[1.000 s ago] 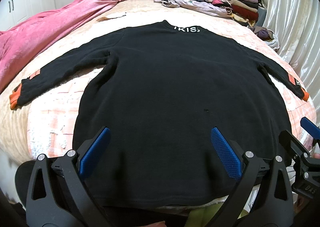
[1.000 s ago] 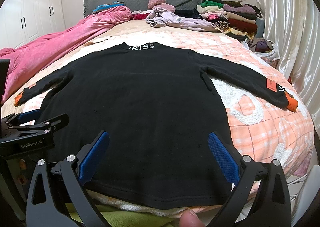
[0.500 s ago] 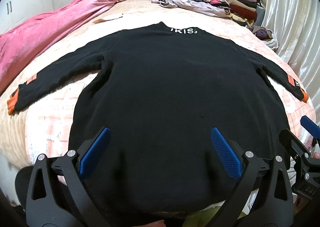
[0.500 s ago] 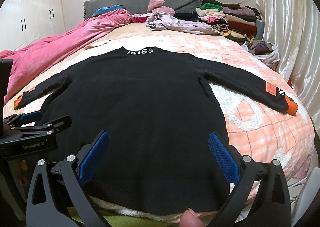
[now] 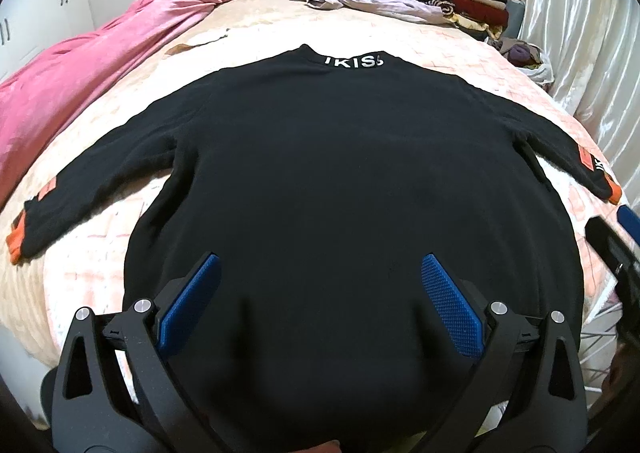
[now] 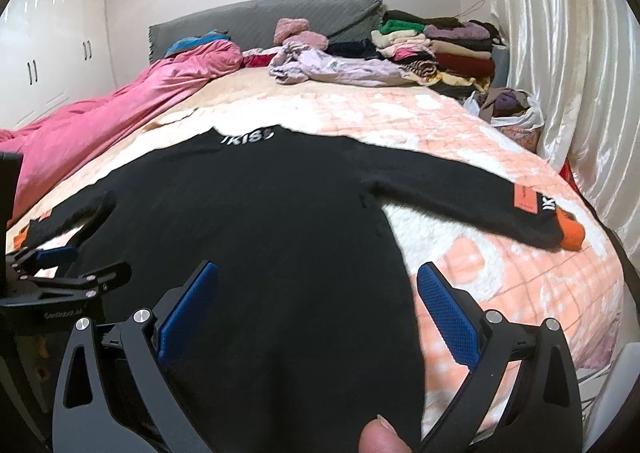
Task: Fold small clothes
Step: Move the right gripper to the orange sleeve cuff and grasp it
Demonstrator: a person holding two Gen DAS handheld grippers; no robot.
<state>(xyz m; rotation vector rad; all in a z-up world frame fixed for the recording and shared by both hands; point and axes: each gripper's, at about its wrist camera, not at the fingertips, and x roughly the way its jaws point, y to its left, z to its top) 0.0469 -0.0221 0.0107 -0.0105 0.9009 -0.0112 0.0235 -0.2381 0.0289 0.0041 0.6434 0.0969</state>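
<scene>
A black sweater (image 5: 352, 189) lies flat on the bed (image 5: 100, 261), collar far, white lettering at the neck, both sleeves spread outward with orange cuffs. The left gripper (image 5: 320, 293) and right gripper (image 6: 316, 293) hover over its near hem, jaws wide apart, holding nothing. A pink quilt (image 6: 112, 113) runs along the left side; folded clothes (image 6: 440, 49) are stacked by the grey headboard (image 6: 260, 13). A white bag (image 6: 516, 113) beside the curtain holds what looks like more clothing.

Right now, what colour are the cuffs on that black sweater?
Orange; the cuff on the sweater shows best in the right wrist view.
</scene>
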